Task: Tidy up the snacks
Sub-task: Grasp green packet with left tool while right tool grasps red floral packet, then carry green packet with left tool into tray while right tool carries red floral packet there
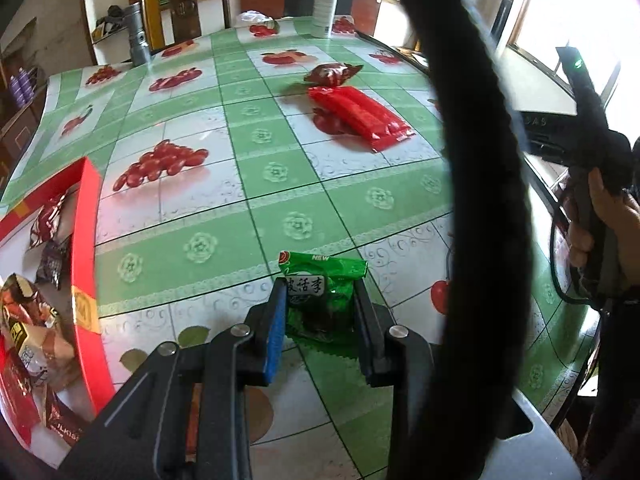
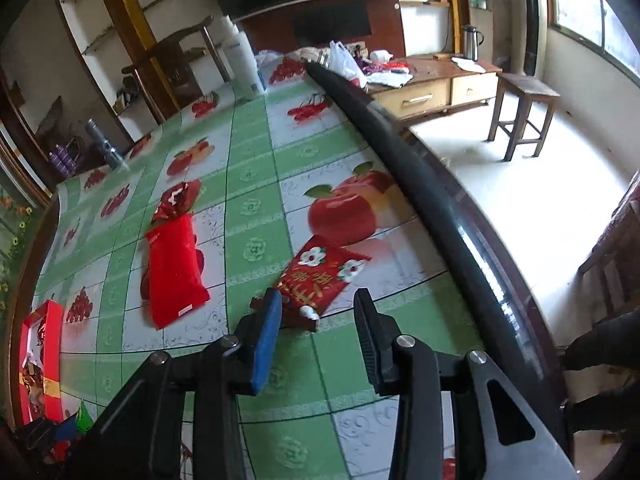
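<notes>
My left gripper [image 1: 320, 292] is shut on a green snack packet [image 1: 322, 296], held just above the tablecloth to the right of the red box [image 1: 86, 248], which holds several wrapped snacks. A long red packet [image 1: 360, 114] and a dark red wrapped snack [image 1: 330, 73] lie farther back on the table. In the right wrist view my right gripper [image 2: 318, 308] is open, its fingertips just short of a red flowered packet [image 2: 320, 276] lying flat. The long red packet [image 2: 174, 264] and the dark red snack [image 2: 176, 198] lie to its left. The red box [image 2: 48, 344] is at far left.
A white bottle [image 1: 325, 4] and a metal flashlight [image 1: 138, 36] stand at the table's far side. The table's dark rim [image 2: 420, 176] runs along the right. A thick black cable [image 1: 472, 184] hangs in front of the left camera. A stool [image 2: 522, 116] stands beyond.
</notes>
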